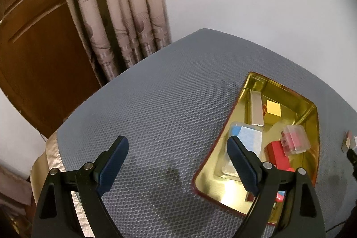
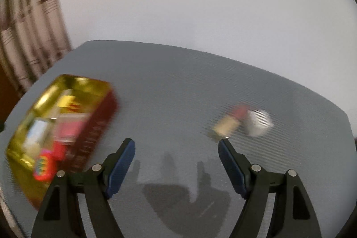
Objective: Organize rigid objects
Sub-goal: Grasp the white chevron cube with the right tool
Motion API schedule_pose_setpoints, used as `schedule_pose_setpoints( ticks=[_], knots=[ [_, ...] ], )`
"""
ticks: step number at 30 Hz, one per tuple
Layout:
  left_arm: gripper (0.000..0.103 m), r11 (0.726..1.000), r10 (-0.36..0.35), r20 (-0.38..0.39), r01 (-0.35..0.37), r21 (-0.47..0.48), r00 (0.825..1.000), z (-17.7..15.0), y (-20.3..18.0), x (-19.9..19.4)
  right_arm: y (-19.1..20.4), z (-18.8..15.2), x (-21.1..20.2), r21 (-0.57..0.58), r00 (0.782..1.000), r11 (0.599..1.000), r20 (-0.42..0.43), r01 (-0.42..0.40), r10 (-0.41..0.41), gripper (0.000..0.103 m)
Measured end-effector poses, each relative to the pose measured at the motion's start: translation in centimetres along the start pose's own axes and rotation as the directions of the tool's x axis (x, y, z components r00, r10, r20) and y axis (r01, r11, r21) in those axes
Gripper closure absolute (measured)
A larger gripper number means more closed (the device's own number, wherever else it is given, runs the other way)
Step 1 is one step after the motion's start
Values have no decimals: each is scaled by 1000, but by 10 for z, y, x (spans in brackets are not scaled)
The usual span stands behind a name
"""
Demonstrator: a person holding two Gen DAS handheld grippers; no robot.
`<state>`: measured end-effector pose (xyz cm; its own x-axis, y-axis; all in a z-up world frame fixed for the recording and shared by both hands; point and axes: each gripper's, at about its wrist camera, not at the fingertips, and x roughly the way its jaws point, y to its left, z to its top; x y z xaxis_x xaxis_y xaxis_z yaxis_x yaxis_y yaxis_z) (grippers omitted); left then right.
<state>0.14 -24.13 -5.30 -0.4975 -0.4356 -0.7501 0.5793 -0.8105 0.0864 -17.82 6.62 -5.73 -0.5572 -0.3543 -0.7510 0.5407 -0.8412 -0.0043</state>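
On the left half of the grey honeycomb-textured tabletop the left tongs hang with jaws wide apart and nothing between them, above bare mat. Just right of them sits the gold-lined rectangular tin tray with red outer walls; their right finger overlaps its near-left edge in view. Inside lie a pale blue block, a yellow cube, a clear plastic case holding something red and a red box.

Further right, the right tongs are likewise spread and empty. Ahead and to their right, outside the tray and well apart from it, lies a small tan-and-red block touching a pale rounded object; heavy blur prevents firmer identification.

Risks, as judged: the touching pair could be nudged apart or grasped together. The crowded tray leaves little room, so a careless drop could land on the clear case.
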Motion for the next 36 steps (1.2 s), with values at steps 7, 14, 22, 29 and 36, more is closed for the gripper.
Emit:
schedule_pose_setpoints(
  ticks=[7,14,22,29,36],
  knots=[
    [15,997,-39,31,37,67,999,-4,-16,-7,-69,-22,22,82,995,993,-50,87,-84,24],
    [15,991,-78,55,72,111,995,-10,-28,-11,-94,-20,50,114,993,987,-45,115,-111,24],
    [15,972,-121,110,95,217,987,-19,-47,-23,-109,-1,76,90,994,990,-35,109,-106,24],
    [15,951,-154,125,112,288,980,-22,-64,-37,-118,2,89,98,996,992,-51,80,-76,31],
    [15,917,-231,124,174,358,965,-18,-101,-56,-120,-3,86,92,996,993,-37,80,-77,73]
  ],
)
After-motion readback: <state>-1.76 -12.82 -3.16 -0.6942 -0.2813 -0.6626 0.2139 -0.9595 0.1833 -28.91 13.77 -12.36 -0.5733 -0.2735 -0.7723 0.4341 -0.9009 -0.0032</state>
